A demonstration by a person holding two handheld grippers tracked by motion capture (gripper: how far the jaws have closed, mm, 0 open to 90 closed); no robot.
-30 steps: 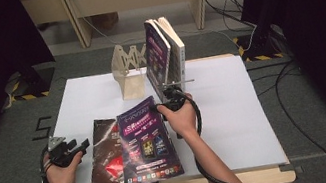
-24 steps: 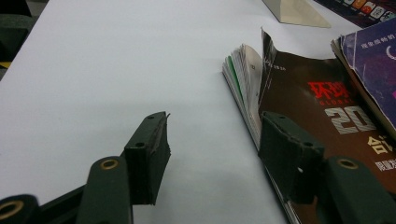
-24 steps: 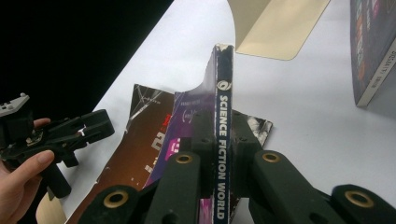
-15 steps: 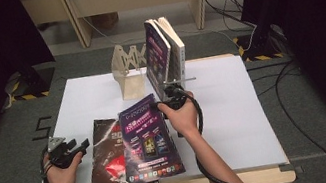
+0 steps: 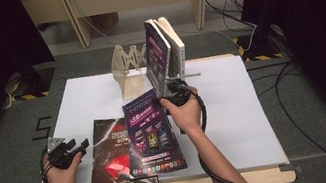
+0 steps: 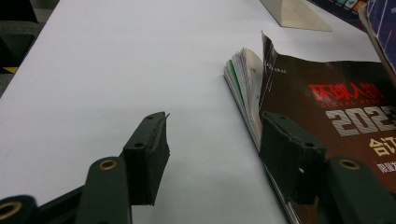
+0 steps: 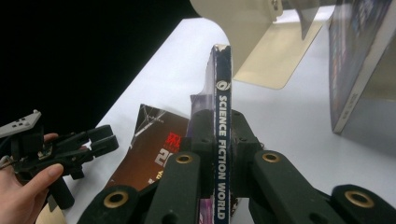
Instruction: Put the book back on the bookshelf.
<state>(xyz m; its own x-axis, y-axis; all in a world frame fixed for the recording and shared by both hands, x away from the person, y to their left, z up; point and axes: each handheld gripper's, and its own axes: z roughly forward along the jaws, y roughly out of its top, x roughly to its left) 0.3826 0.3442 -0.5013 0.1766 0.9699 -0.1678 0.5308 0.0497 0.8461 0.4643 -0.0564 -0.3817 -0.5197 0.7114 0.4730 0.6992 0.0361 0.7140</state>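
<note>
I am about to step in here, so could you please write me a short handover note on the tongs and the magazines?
Right tongs: shut on the purple magazine, gripping its spine at the far end.
Left tongs: open, at the dark magazine's left edge, holding nothing.
Done: two books stand upright by the beige bookend.
Left: probably stand the purple magazine with them, then the dark one.

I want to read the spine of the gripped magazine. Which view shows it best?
The right gripper view: the magazine stands spine-on between the shut fingers, lettering legible. The high view shows its purple cover; the left gripper view, a corner.
</note>
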